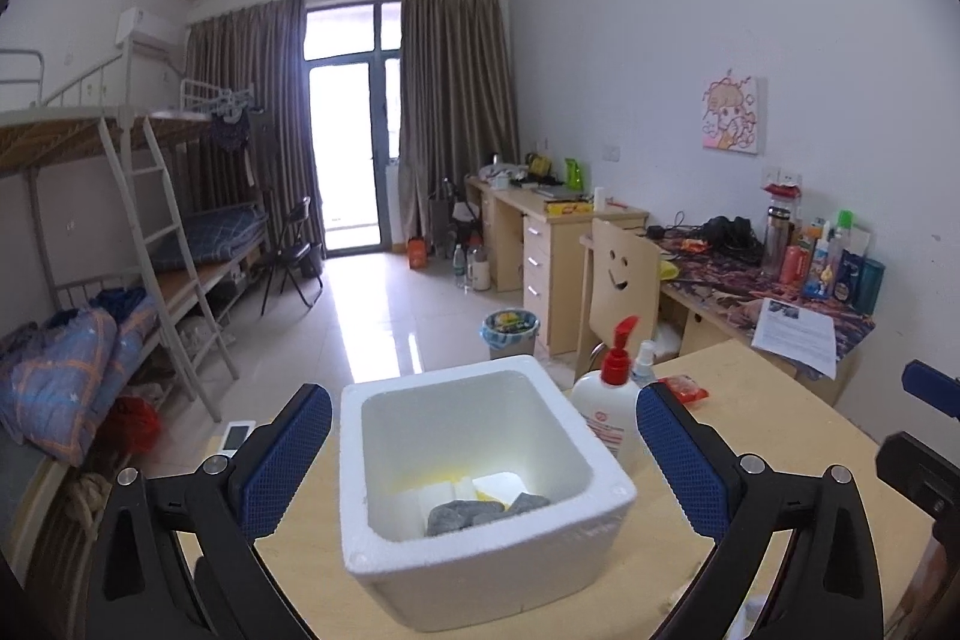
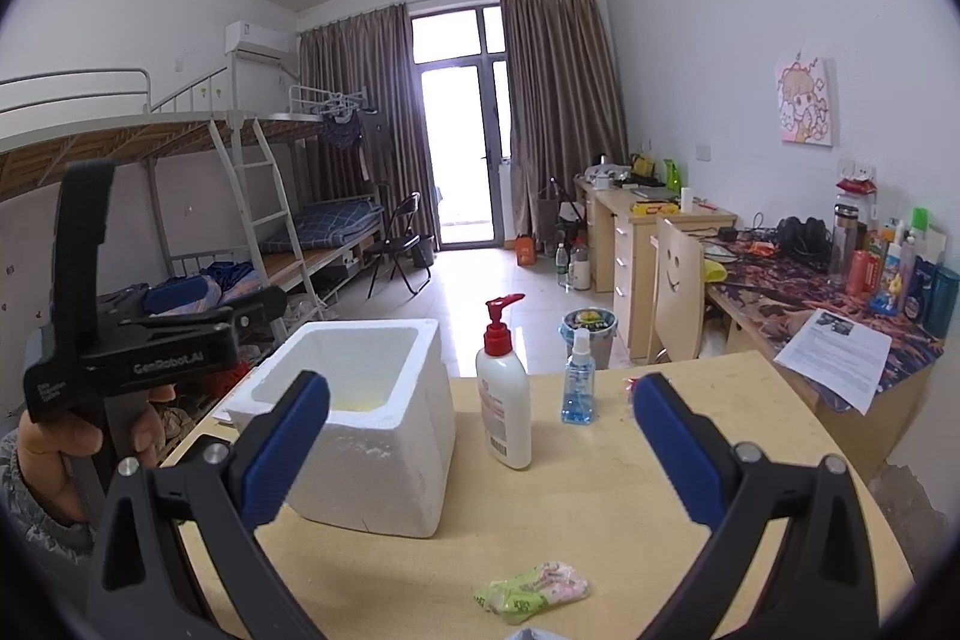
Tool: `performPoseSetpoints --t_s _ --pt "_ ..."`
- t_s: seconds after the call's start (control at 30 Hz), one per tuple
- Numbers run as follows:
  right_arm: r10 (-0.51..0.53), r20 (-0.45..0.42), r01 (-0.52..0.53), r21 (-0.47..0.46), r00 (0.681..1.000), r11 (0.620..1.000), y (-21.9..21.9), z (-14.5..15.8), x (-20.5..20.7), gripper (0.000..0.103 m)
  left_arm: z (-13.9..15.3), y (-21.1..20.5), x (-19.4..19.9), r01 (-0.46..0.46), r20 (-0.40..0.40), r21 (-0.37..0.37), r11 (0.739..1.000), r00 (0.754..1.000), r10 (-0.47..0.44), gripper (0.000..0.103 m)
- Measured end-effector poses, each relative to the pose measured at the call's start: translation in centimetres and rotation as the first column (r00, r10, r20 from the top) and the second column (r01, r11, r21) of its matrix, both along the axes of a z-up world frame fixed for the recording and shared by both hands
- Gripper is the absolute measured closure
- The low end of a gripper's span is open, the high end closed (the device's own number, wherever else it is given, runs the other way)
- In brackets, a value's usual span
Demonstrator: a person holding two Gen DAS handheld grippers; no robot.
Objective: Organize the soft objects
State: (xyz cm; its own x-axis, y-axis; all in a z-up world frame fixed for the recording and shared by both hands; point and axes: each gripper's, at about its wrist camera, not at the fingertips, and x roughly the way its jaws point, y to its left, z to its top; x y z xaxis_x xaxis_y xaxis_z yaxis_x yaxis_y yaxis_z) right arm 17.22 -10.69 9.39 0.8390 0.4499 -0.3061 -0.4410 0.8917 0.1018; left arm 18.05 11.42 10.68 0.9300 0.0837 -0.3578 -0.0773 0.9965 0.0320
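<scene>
Square white foam box [image 1: 480, 490] holds grey soft lumps [image 1: 465, 514] at 5 o'clock; left gripper [image 1: 483, 460] and right gripper [image 2: 480, 451] gape wide, empty

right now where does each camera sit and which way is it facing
Left wrist: on the left gripper, jaws open, above the foam box, facing the balcony door; both fingers show.
Right wrist: on the right gripper, jaws open, over the table facing the same door; its fingers and the left hand show.
Shared: foam box, lotion bottle, table.
</scene>
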Motion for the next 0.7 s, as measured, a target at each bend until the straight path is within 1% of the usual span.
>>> performPoseSetpoints --t_s 0.13,0.2,0.47,0.7 --pt "-0.007 0.012 0.007 0.0 1.0 1.0 -0.5 0.3 -1.4 0.0 0.5 -0.9 -2.0 0.024 0.007 0.02 1.0 1.0 -0.024 0.001" --pt "-0.014 0.024 0.014 0.005 1.0 1.0 -0.8 0.5 -2.3 0.0 0.8 -1.3 -3.1 0.022 0.023 0.029 0.999 0.999 -0.023 0.001" --pt "-0.019 0.045 0.018 0.016 0.999 1.0 -2.3 1.2 -4.8 0.0 1.5 -2.3 -6.6 0.019 0.062 0.004 1.0 0.998 -0.019 0.001" --pt "-0.018 0.069 0.016 0.039 0.997 0.999 -3.8 1.3 -7.1 0.0 1.6 -3.6 -9.1 0.021 0.084 0.016 1.0 0.996 -0.022 0.001"
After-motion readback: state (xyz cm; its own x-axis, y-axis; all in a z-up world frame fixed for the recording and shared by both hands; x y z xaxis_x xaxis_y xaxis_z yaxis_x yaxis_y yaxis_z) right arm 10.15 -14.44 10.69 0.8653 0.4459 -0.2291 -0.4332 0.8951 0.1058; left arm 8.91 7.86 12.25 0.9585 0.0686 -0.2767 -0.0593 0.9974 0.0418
